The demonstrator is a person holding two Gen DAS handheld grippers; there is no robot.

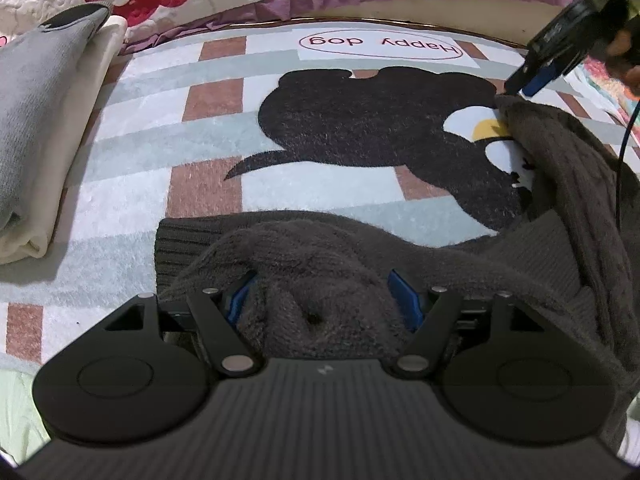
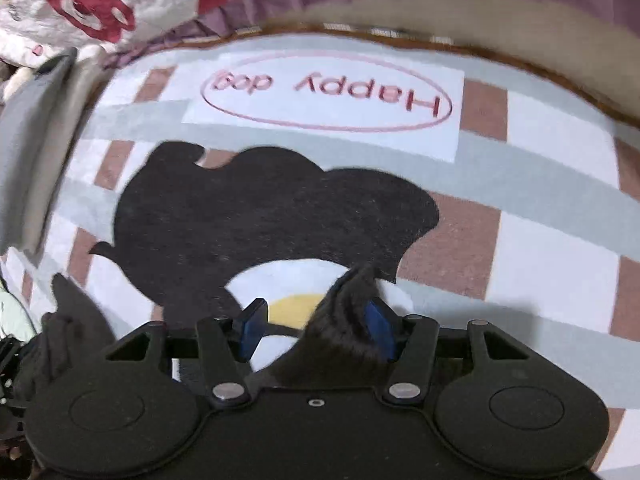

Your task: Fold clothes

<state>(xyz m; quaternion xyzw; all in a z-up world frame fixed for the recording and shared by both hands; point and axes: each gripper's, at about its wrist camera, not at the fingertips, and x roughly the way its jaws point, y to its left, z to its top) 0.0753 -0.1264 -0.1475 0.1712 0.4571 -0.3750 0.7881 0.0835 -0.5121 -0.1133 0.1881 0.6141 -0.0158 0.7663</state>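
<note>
Now the dark knit sweater point(image 1: 320, 280) lies bunched on the rug point(image 1: 160, 128). Left claw point(image 1: 320, 300) holds a wide fold; right claw point(image 2: 316, 332) stands open around a corner. Lay it flat, smoothing wrinkles before folding.

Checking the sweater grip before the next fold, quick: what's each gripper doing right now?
Left gripper: jaws apart, dark sweater bunched between them; grip cannot be told.
Right gripper: open, sweater tip against one pad.
</note>
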